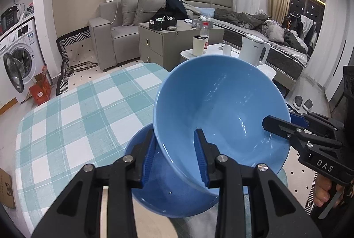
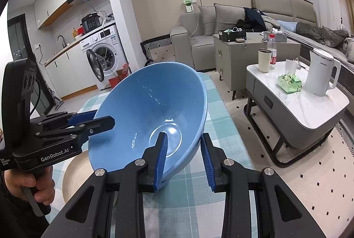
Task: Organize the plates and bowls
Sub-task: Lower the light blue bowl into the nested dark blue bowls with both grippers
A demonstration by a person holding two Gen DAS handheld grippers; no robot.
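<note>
Left tongs (image 1: 174, 156) pinch near rim of blue bowl (image 1: 221, 109); right tongs (image 2: 183, 160) pinch opposite rim, both clamped on the wall. Bowl glossy, deep, conical, tilted, held clear above checked table (image 1: 66, 116) (second blue dish beneath, left view). Beige plate (image 2: 75, 173) lies on table below-left, nearer left hand

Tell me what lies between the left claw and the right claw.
Only the tilted blue bowl: the left claw and right claw clamp opposite sides of its rim. Both wrist views show it.
</note>
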